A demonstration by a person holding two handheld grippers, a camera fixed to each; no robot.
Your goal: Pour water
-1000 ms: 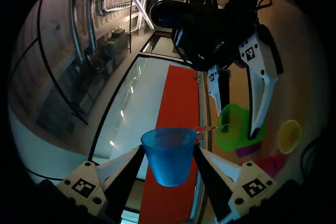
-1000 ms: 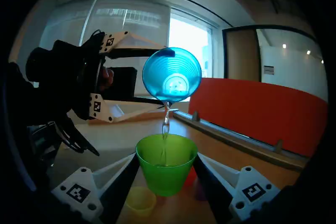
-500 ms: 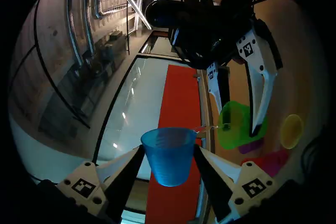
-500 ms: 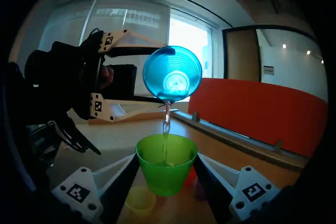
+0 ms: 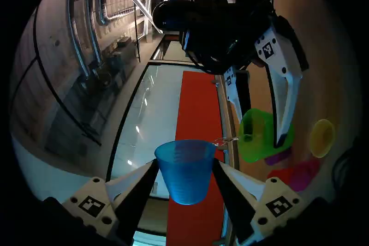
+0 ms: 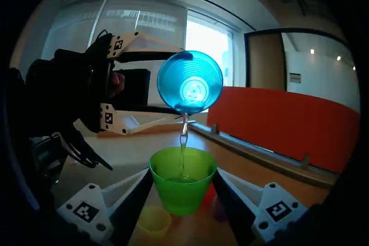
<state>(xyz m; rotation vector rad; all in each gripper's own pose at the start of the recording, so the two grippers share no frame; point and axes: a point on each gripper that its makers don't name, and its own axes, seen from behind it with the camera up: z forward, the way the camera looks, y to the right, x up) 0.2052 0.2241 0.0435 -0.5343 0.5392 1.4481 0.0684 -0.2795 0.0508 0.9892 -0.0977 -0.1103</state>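
Water (image 6: 183, 140) is still seen falling in a thin stream, but the blue cup (image 6: 189, 87) is tipped slightly further and the pool in the green cup (image 6: 182, 186) is deeper; the pour is judged nearly done. The blue cup is clamped sideways between the jaws of the left gripper (image 5: 186, 166); the green cup is gripped upright between the jaws of the right gripper (image 6: 182, 174), directly beneath the blue cup's lip.

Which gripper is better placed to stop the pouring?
Left, probably. The left gripper clamps the tipped blue cup, its water falling into the green cup clamped by the right gripper; levelling it should end the flow.
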